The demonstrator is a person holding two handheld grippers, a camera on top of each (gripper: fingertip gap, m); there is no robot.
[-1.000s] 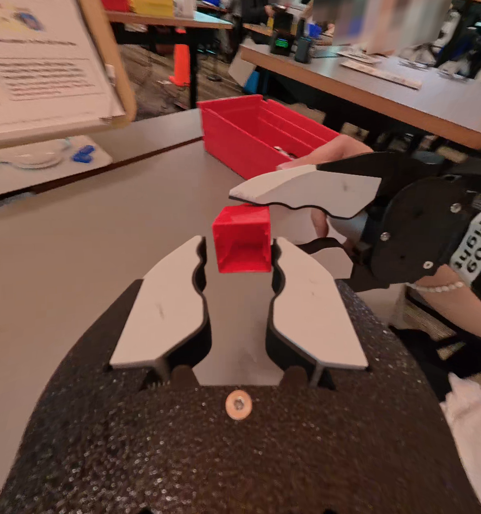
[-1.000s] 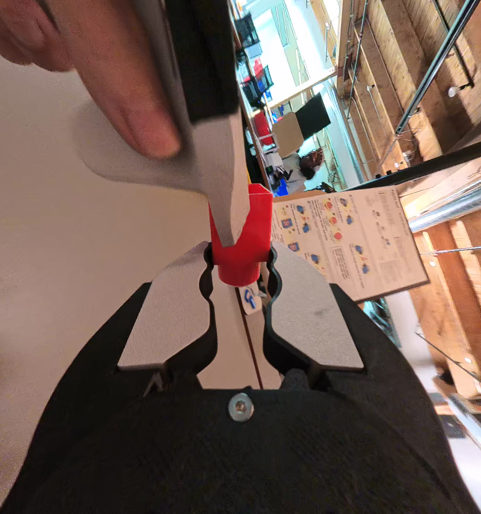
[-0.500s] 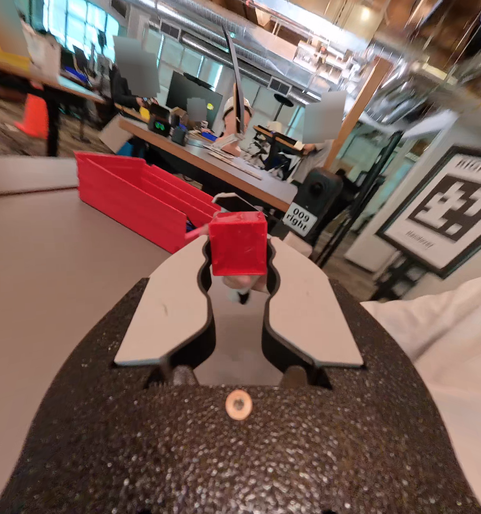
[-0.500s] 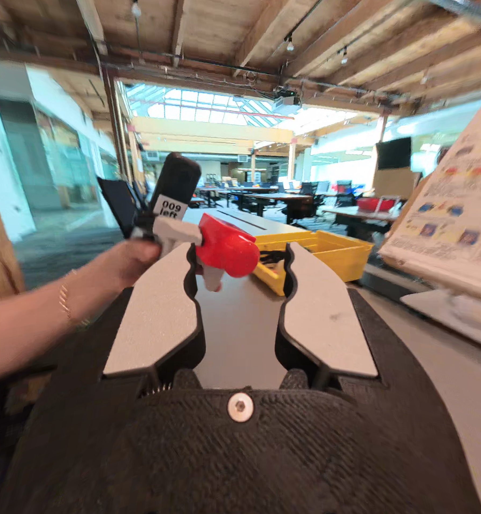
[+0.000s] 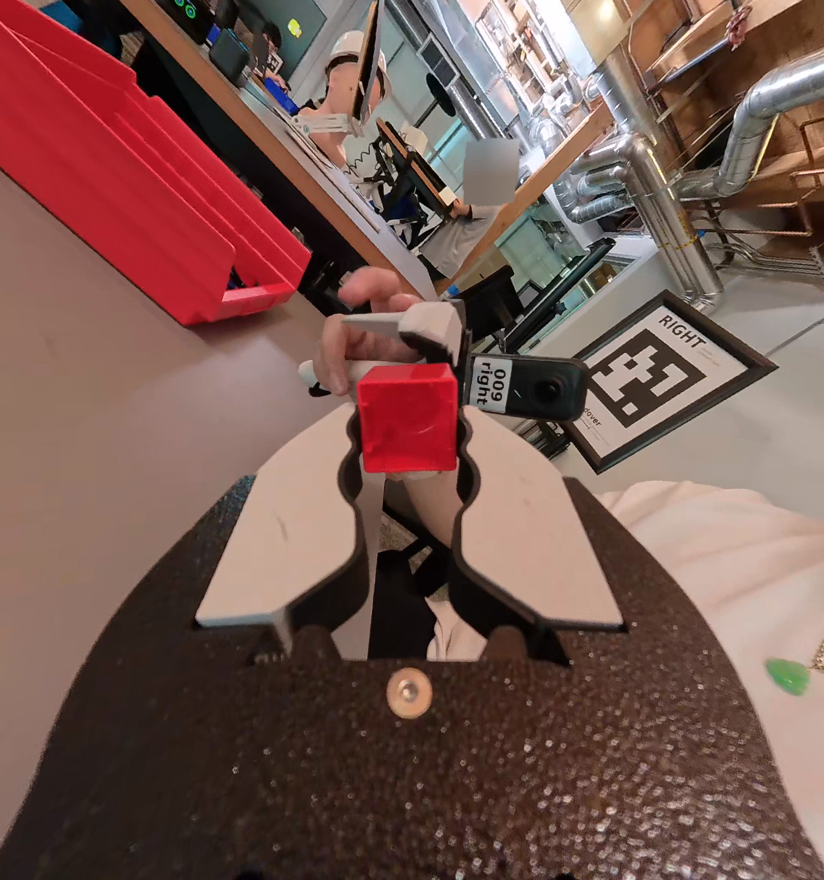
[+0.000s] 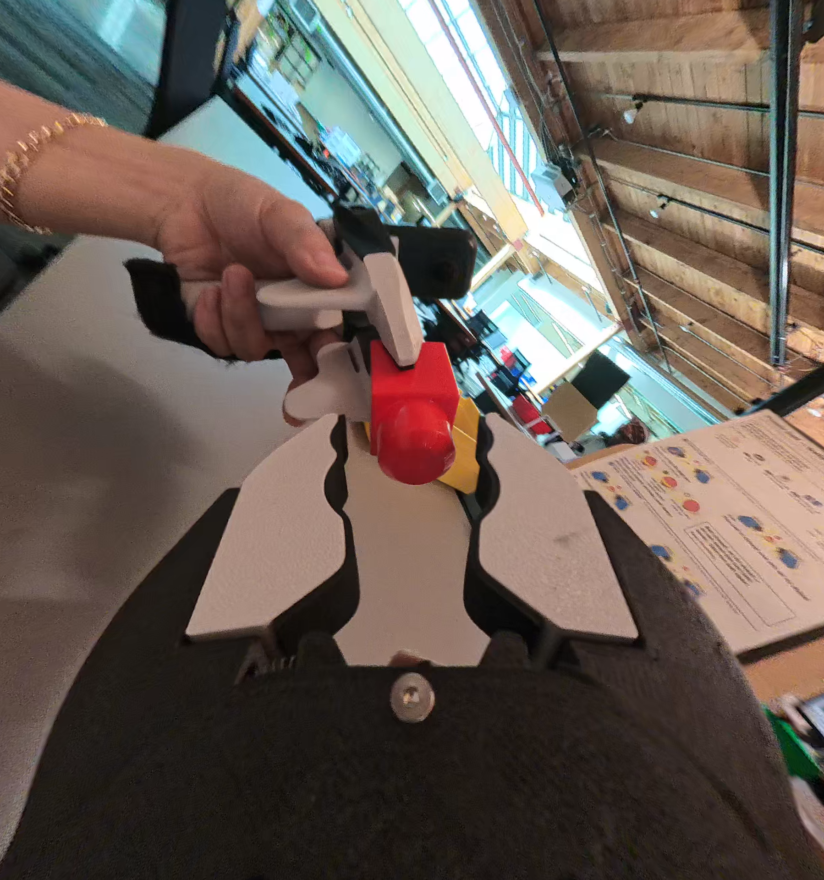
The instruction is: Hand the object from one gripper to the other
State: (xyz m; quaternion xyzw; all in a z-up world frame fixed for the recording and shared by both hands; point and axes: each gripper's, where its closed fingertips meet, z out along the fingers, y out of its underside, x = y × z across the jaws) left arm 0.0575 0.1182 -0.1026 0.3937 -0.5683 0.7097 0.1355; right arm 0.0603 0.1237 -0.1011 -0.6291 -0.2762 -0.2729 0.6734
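The red block (image 5: 406,419) fills the gap between the left gripper (image 5: 407,424) fingers, leaving no room there. Beyond the block, the right gripper (image 5: 400,328) and the hand (image 5: 353,343) on it block the way forward. Left of the block, bare tabletop (image 5: 91,405) lies open up to the red bin (image 5: 115,181). In the right wrist view, the block's rounded end (image 6: 412,443) hangs just beyond the right gripper's parted fingers (image 6: 281,524), with room either side.

Setting: an open-plan workshop or lab is showing.
Ceiling: timber joists (image 6: 686,157) and metal ducts (image 5: 638,157) are running overhead.
Furnishing: long workbenches (image 5: 257,128) and a red parts bin (image 5: 115,181) are standing around.
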